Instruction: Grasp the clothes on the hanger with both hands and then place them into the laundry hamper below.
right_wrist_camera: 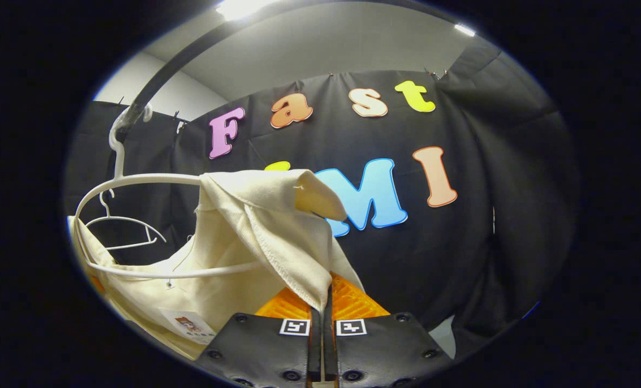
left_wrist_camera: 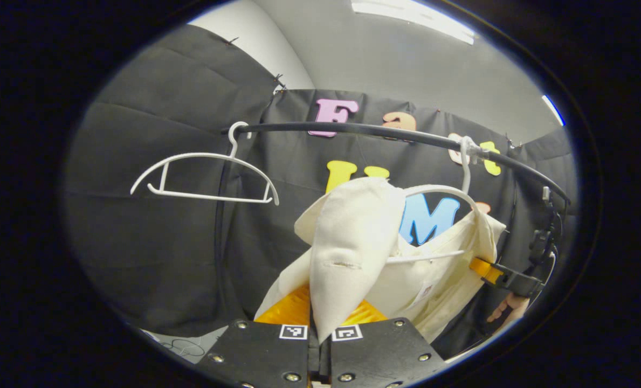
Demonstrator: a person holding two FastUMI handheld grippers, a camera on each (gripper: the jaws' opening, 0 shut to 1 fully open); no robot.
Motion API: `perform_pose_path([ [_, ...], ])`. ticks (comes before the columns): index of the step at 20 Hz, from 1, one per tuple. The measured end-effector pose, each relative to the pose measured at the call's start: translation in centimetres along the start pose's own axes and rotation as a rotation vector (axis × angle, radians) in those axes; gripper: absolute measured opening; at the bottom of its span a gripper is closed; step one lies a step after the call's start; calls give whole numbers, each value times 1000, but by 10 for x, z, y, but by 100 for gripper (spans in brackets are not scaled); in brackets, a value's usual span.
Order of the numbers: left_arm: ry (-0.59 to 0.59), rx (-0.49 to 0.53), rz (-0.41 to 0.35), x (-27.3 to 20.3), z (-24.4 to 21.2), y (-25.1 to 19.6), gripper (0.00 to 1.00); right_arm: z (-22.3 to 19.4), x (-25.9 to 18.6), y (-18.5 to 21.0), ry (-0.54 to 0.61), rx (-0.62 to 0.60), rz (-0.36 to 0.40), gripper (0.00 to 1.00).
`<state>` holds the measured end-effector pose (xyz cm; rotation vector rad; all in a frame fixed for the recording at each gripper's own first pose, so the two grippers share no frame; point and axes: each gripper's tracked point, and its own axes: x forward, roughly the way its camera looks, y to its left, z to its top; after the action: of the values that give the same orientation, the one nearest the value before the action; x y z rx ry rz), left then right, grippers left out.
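The cream garment [left_wrist_camera: 352,242] hangs on a white hanger [left_wrist_camera: 449,191] under the black rail [left_wrist_camera: 385,132]. Left gripper [left_wrist_camera: 320,323] and right gripper [right_wrist_camera: 324,312] each pinch a fold; fingertips hidden by cloth. Empty hanger [left_wrist_camera: 201,178] alongside.

The garment [left_wrist_camera: 352,242] hangs on a hanger [left_wrist_camera: 449,191] under the rail [left_wrist_camera: 385,132], seemingly right of a bare hanger [left_wrist_camera: 204,178].

Left gripper view: close below the rail [left_wrist_camera: 395,132], facing up at booth wall, w/ garment [left_wrist_camera: 352,242] nearest lens. Right gripper view: under rail's [right_wrist_camera: 153,91] other end. Both share garment, hanger [right_wrist_camera: 137,180].
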<state>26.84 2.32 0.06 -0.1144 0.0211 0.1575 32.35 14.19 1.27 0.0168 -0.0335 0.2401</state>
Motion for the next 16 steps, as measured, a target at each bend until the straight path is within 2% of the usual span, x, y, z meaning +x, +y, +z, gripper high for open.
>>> perform_pose_path([
  [1, -3, 1, 2, -2, 1, 2, 2, 7, 1, -6, -33, -7, -20, 4],
  [2, -8, 5, 2, -5, 3, 2, 2, 14, 2, -10, -59, -11, -37, 0],
  [4, -31, 27, -2, -9, 11, 4, 2, 20, 7, -16, -82, -16, -57, 4],
  [8, -63, 29, -19, -15, 29, 7, 2, 37, 16, -26, -130, -32, -96, 4],
  [9, -68, 24, -23, -18, 31, 8, 2, 40, 19, -28, -140, -36, -106, 0],
  [10, -71, 18, -25, -20, 34, 10, 2, 42, 20, -30, -143, -39, -115, 4],
  [13, -74, -24, -49, -21, 39, 11, 2, 41, 26, -43, -140, -23, -155, 4],
  [16, -85, -108, -89, -21, 47, 20, 2, 39, 35, -54, -130, -26, -180, 4],
])
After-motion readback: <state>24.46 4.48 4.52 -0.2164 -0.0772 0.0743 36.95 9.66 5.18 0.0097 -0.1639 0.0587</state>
